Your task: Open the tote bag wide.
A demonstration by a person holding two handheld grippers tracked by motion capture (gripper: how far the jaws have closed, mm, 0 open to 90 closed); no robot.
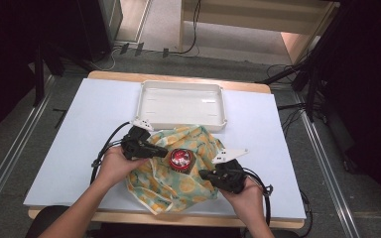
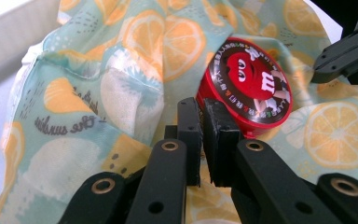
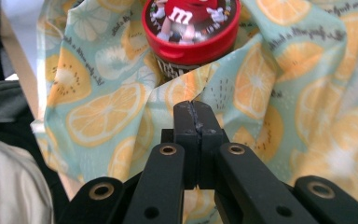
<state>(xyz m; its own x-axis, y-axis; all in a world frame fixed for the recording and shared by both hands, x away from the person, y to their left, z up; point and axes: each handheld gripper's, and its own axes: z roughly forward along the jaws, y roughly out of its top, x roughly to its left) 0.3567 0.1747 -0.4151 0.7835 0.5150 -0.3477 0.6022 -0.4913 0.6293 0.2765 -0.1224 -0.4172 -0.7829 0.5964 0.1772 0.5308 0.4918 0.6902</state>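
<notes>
On the white tabletop (image 1: 79, 148) the left hand-held gripper (image 1: 162, 151) lies at the left edge of the lemon-print cloth (image 1: 198, 186), its jaws nearly together and pinching a fold of that cloth, as the left gripper view (image 2: 200, 135) shows; just right of it the red-lidded candy tin (image 1: 180, 159) sits in the cloth, wrapped up to its lid; further right the right hand-held gripper (image 1: 204, 174) has its jaws fully closed on a cloth fold (image 3: 195, 122) below the tin; behind the cloth stands a white tray (image 1: 181, 124).
</notes>
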